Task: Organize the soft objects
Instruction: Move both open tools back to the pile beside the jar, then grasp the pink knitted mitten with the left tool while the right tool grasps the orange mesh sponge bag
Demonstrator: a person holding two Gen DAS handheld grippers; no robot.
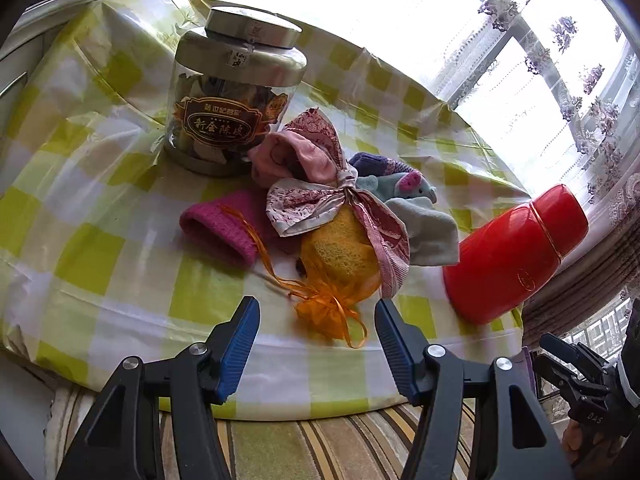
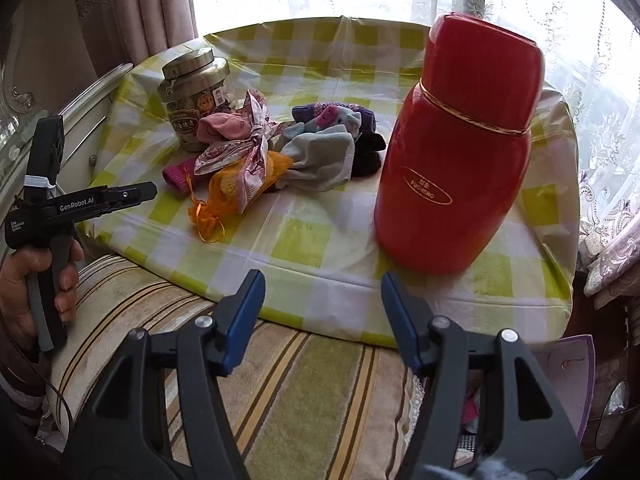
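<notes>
A heap of soft things lies mid-table: a pink patterned bow (image 1: 320,196), a pink sock (image 1: 296,156), a magenta knit cuff (image 1: 220,228), a grey sock (image 1: 428,228), a plush pig (image 1: 408,184) and an orange mesh pouch (image 1: 340,256) with a yellow sponge inside. My left gripper (image 1: 318,320) is open just in front of the pouch's tied end, not touching it. My right gripper (image 2: 322,300) is open above the table's front edge, with nothing between its fingers. From there the heap (image 2: 260,152) lies far left, with a black sock (image 2: 368,152) beside it.
A glass jar with a metal lid (image 1: 236,96) stands behind the heap. A tall red canister (image 2: 460,148) stands at the right. The table wears a green-checked cloth (image 1: 80,200). A striped cushion (image 2: 280,380) lies below its front edge. Curtained windows are behind.
</notes>
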